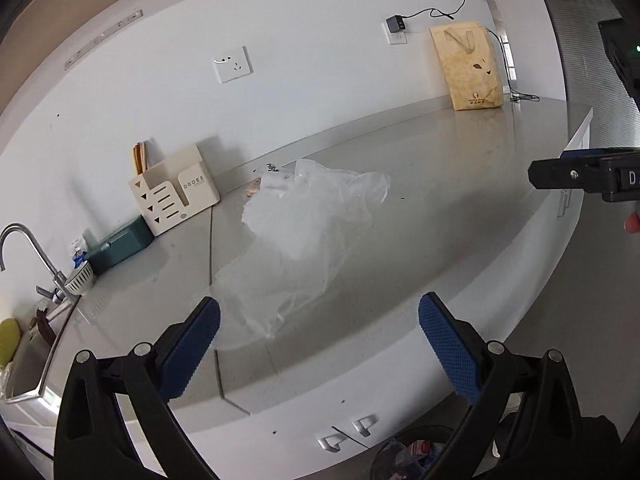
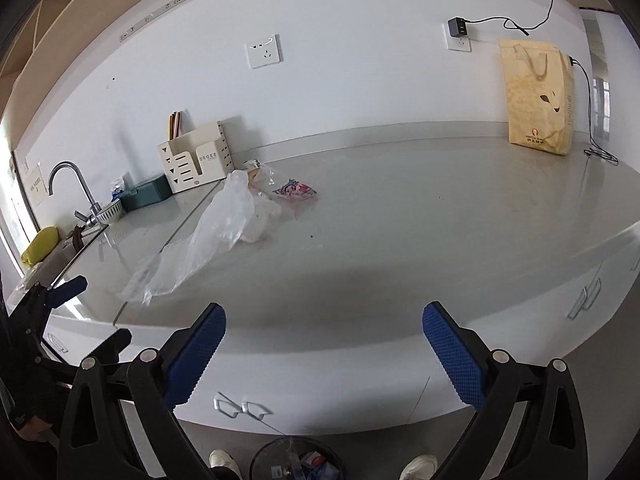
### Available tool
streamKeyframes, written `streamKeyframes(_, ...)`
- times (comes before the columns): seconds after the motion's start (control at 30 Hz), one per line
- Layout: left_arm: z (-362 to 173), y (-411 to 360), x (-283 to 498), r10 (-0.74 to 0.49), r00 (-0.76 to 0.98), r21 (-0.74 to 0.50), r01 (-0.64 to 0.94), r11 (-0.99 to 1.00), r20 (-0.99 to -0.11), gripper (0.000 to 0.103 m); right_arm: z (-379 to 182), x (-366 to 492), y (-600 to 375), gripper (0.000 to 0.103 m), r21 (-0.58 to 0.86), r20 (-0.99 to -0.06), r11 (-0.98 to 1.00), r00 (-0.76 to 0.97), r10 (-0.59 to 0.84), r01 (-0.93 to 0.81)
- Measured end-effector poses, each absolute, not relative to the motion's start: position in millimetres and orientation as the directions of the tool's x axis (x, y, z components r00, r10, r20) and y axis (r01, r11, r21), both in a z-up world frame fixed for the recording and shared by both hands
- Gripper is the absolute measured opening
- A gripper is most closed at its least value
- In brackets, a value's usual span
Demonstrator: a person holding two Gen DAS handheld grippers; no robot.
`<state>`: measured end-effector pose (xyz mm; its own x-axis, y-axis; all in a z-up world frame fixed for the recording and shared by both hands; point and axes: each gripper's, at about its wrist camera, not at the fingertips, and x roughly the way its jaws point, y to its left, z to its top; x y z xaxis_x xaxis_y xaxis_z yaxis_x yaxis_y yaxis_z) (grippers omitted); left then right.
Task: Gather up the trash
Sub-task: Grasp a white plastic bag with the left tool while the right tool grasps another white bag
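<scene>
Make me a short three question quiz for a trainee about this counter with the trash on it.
1. True or false: the left gripper is shut on the clear plastic bag.
2. What stands against the wall at the counter's far right end?
3. Where is the trash bin? A) on the counter B) on the floor below the counter edge

Key
1. False; both it and the right gripper are open.
2. A yellow paper bag.
3. B

I see a plastic bag point(image 2: 208, 236) on the counter point(image 2: 400, 240), wrapper point(image 2: 295, 191) behind it, organizer point(image 2: 196, 168) left by the wall, bin point(image 2: 296, 460) below.
</scene>
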<state>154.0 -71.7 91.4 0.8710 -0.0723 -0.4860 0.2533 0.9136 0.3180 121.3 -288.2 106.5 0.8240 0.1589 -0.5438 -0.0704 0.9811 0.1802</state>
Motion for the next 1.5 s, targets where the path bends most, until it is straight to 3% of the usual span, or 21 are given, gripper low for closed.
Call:
streamKeyframes(0.23,77.2,-102.8,215.2,-0.021,0.845,0.387,0.266,0.883,-0.534,0.099,103.1,193.1,-286.6,0.100,0.233,-0.560,0.968,0.802,0.210,-0.091)
streamKeyframes(0.5,72.6,-97.0,257.0,-0.029,0.813,0.338,0.275,0.900,-0.582,0.098,97.2,286.1,-289.9,0.100,0.293,-0.629,0.950,0.726,0.277,-0.109)
streamKeyframes(0.63,70.9,-93.2,269.3,-0.076,0.779,0.285,0.316,0.905,-0.623,0.078,99.0,324.5,-291.2,0.100,0.393,-0.646,0.911,0.668,0.371,-0.126)
streamKeyframes(0.7,71.0,-87.4,274.6,-0.113,0.761,0.233,0.331,0.915,-0.639,0.056,100.1,334.9,-288.5,0.100,0.406,-0.642,0.905,0.665,0.382,-0.128)
streamKeyframes(0.77,69.5,-79.4,282.5,-0.150,0.732,0.168,0.341,0.925,-0.665,0.042,99.3,341.5,-284.3,0.100,0.420,-0.638,0.898,0.660,0.396,-0.132)
streamKeyframes(1.0,64.3,-55.8,292.3,-0.154,0.724,0.113,0.307,0.945,-0.673,0.014,83.8,356.0,-268.7,0.100,0.441,-0.658,0.888,0.624,0.421,-0.134)
streamKeyframes(1.17,74.0,-22.8,294.1,-0.162,0.745,0.026,0.234,0.972,-0.647,0.007,78.4,360.1,-252.3,0.100,0.440,-0.675,0.883,0.589,0.444,-0.161)
streamKeyframes(1.5,74.3,6.1,290.7,-0.150,0.750,-0.007,0.190,0.982,-0.644,0.007,65.1,374.0,-220.3,0.100,0.453,-0.719,0.879,0.523,0.457,-0.146)
